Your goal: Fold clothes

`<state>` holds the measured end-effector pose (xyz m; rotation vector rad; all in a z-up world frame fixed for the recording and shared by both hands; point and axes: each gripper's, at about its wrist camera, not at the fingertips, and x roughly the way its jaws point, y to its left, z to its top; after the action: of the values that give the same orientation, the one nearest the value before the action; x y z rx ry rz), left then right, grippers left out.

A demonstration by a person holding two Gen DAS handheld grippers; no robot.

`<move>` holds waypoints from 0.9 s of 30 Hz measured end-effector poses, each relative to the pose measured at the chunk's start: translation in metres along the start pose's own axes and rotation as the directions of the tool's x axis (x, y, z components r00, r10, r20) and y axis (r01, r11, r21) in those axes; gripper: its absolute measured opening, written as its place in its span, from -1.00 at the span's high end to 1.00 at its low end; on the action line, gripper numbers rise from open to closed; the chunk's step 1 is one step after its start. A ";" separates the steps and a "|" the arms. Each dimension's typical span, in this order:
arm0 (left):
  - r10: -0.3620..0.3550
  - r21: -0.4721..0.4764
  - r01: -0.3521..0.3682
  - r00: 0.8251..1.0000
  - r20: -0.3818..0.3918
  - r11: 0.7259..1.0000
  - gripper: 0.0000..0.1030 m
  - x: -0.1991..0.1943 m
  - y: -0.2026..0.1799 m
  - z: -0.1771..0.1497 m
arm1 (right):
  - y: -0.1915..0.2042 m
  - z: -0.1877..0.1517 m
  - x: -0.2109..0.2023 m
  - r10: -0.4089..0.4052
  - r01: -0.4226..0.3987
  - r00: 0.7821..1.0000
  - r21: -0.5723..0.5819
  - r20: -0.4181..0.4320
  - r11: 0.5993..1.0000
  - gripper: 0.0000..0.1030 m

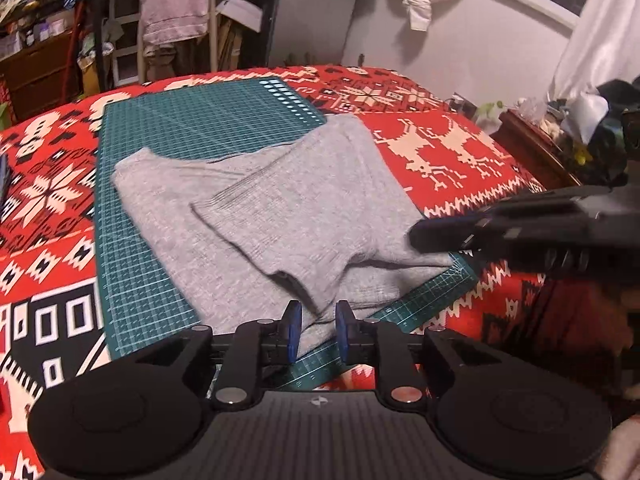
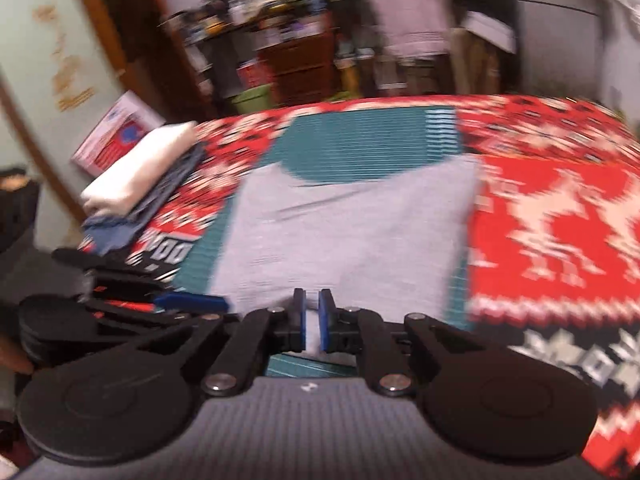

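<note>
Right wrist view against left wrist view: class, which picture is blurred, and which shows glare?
Right wrist view: motion blur smears the grey garment and shelves. Left wrist view: sharp on the garment, with glare on the green cutting mat; fisheye bends both.

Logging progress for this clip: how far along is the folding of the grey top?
Done: a white and blue stack sits folded aside. The grey top lies on the green mat, one flap already over its middle. In hand: the left gripper and right gripper each straddle its near edge. Left: the final folds and stacking.
</note>
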<state>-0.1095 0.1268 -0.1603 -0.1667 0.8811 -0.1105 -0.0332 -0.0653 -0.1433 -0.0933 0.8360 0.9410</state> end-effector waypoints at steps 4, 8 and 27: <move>0.030 -0.082 -0.031 1.000 -0.009 0.996 0.65 -0.007 0.019 -0.004 | 0.035 0.008 0.025 0.025 -0.027 0.999 -0.116 -0.024 0.993 0.79; 0.042 -0.202 -0.041 0.999 -0.002 0.979 0.66 -0.015 0.043 -0.010 | 0.066 0.012 0.043 -0.055 0.048 0.998 -0.289 -0.017 0.956 0.51; -0.136 -0.471 0.171 0.985 0.108 0.865 0.66 0.008 0.077 -0.002 | 0.022 0.023 0.051 -0.097 0.092 0.994 -0.082 -0.055 0.992 0.91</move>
<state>-0.1035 0.2009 -0.1827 -0.7051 0.8100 -0.0315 -0.0204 -0.0083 -0.1555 -0.2288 0.8413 0.8857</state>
